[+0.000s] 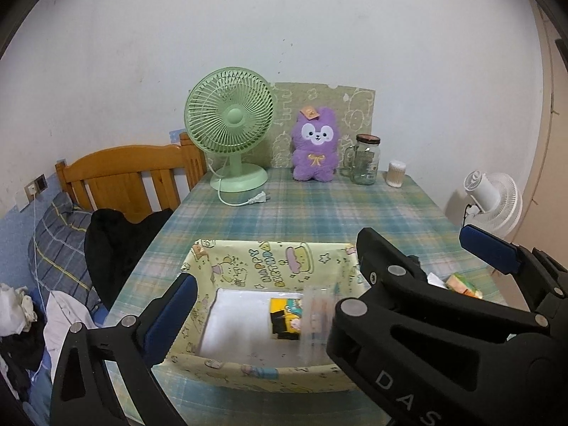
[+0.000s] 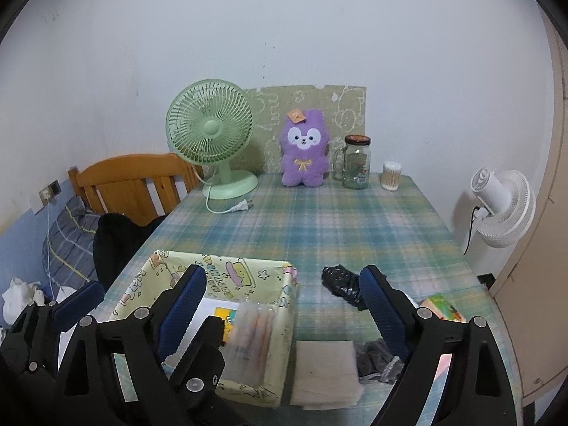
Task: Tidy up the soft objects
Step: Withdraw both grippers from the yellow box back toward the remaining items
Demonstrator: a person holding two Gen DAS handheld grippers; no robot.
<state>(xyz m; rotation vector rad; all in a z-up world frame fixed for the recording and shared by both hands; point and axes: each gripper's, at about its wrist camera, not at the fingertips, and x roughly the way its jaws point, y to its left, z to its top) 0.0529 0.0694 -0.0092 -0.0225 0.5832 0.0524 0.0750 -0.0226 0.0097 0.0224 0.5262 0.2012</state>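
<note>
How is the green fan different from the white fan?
The green fan stands on the table, while the white fan stands off the table's right side. The green fan faces the camera, while the white fan is turned away, showing its motor housing. The green fan's plug lies loose on the table, while a dark cord runs down from the white fan. Both have round grilles.

table (image 2: pixel 337 220): blue-green-yellow plaid cloth | box (image 2: pixel 287 323): pale yellow, cartoon birthday print | desk fan (image 2: pixel 209 127): mint green | plush toy (image 2: pixel 303 149): purple, white face, yellow bow | crumpled bag (image 2: pixel 340 282): black | folded tissue (image 2: pixel 325 372): white | standing fan (image 2: pixel 504 206): white | headboard (image 2: pixel 135 181): orange-brown wood | gripper pads (image 2: pixel 183 305): blue
</note>
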